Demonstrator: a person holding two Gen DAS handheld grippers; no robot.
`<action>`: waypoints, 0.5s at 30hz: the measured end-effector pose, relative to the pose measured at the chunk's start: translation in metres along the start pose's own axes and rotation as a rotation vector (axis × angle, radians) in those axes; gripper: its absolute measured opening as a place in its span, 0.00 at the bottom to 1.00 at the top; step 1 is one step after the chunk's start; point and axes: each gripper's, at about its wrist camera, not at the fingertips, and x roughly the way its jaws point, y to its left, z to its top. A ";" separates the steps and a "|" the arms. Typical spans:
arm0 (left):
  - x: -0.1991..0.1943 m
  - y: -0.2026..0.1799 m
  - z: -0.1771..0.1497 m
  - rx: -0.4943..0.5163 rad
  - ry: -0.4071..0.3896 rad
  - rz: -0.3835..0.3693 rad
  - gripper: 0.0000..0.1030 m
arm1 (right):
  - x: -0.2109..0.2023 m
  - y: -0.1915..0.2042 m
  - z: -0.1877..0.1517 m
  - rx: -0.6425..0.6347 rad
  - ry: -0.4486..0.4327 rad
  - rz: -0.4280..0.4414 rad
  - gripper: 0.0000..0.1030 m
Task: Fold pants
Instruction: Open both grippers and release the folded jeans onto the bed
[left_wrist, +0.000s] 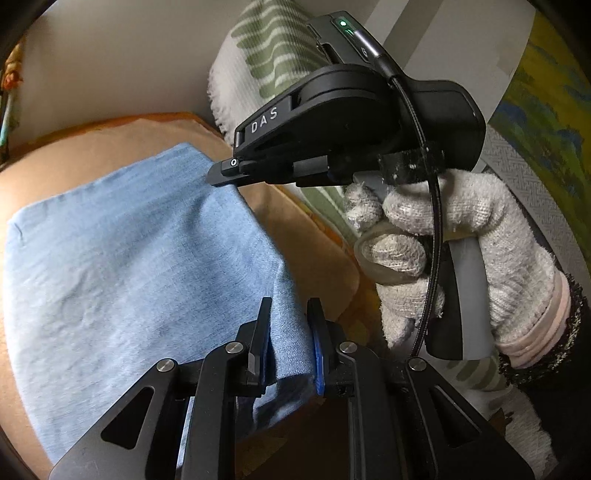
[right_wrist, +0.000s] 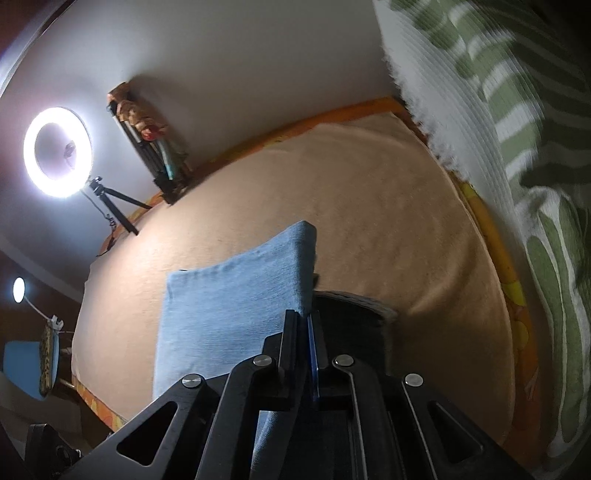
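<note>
Light blue pants (left_wrist: 122, 266) lie folded over a tan blanket (left_wrist: 110, 136). My left gripper (left_wrist: 290, 306) is shut on the near right edge of the pants, the cloth bunched between its pads. In the same view the right gripper (left_wrist: 221, 173) reaches in from the right, held by a white-gloved hand (left_wrist: 461, 236), its tip at the far right corner of the pants. In the right wrist view the right gripper (right_wrist: 301, 317) is shut on the edge of the blue pants (right_wrist: 229, 306), which hang lifted in front of the tan blanket (right_wrist: 351, 184).
A white and green patterned throw (right_wrist: 517, 129) runs along the right side of the bed, by the orange bed border (right_wrist: 495, 236). A lit ring light (right_wrist: 57, 151) on a small tripod and a dark stand (right_wrist: 151, 144) sit at the far edge by the wall.
</note>
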 end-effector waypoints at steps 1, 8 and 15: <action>0.003 0.002 0.000 0.001 0.005 0.002 0.15 | 0.003 -0.003 -0.001 0.005 0.004 -0.002 0.02; 0.020 -0.005 -0.001 0.011 0.014 -0.005 0.15 | 0.014 -0.014 -0.001 0.002 0.007 -0.050 0.01; 0.020 -0.013 -0.007 0.051 0.041 -0.039 0.23 | 0.009 -0.037 -0.003 0.059 -0.003 -0.065 0.01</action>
